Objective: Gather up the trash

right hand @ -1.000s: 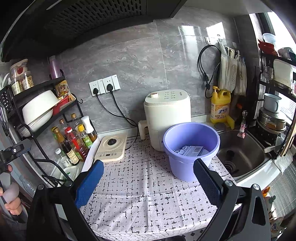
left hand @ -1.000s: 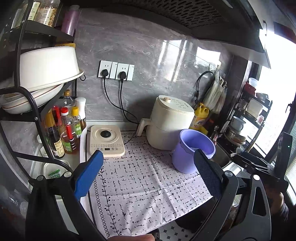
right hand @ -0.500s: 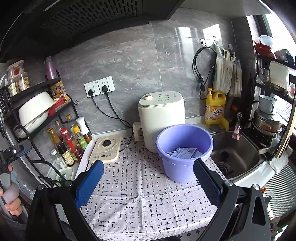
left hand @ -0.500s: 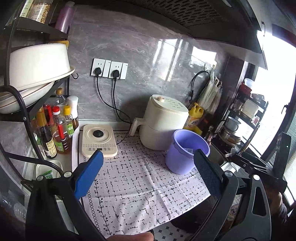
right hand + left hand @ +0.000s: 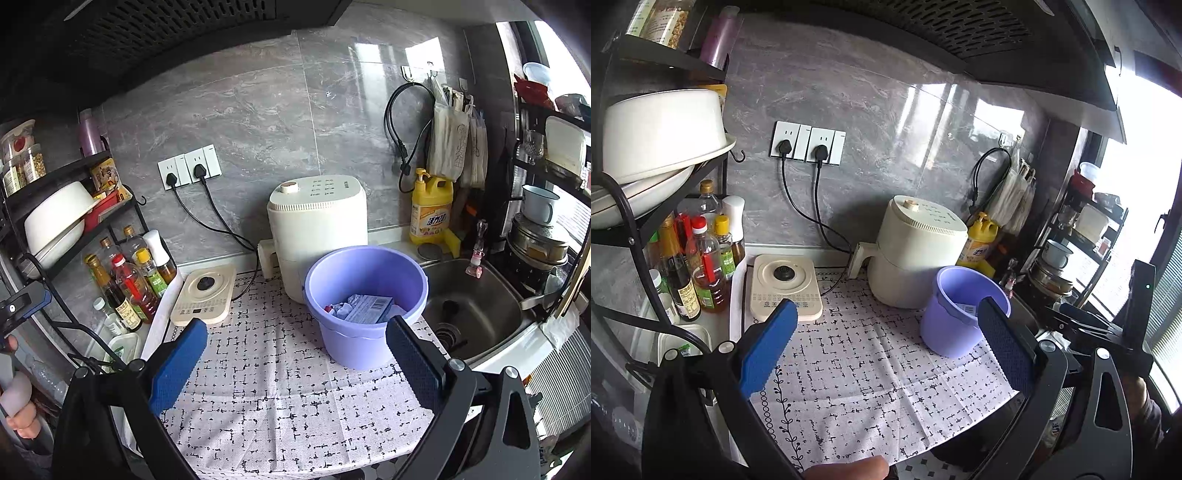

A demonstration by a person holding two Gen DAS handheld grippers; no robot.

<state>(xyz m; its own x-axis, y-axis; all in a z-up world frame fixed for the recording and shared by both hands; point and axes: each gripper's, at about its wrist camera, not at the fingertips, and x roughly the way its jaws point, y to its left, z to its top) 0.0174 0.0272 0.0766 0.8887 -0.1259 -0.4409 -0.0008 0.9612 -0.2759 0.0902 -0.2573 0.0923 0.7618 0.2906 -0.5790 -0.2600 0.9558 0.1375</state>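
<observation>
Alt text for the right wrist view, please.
The open right gripper hovers empty over a patterned cloth, facing a purple bucket that holds a box and crumpled trash. A white appliance stands behind it, a sink beside it.

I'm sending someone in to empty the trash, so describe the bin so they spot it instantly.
Find the patterned cloth on the counter beside the steel sink. The purple bucket stands on it, in front of the cream appliance: the only open container, with wrappers inside.

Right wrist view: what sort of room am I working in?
A home kitchen, most likely: a stainless steel sink set into the counter, condiment bottles on a black wire rack, and a dark range hood overhead.
</observation>
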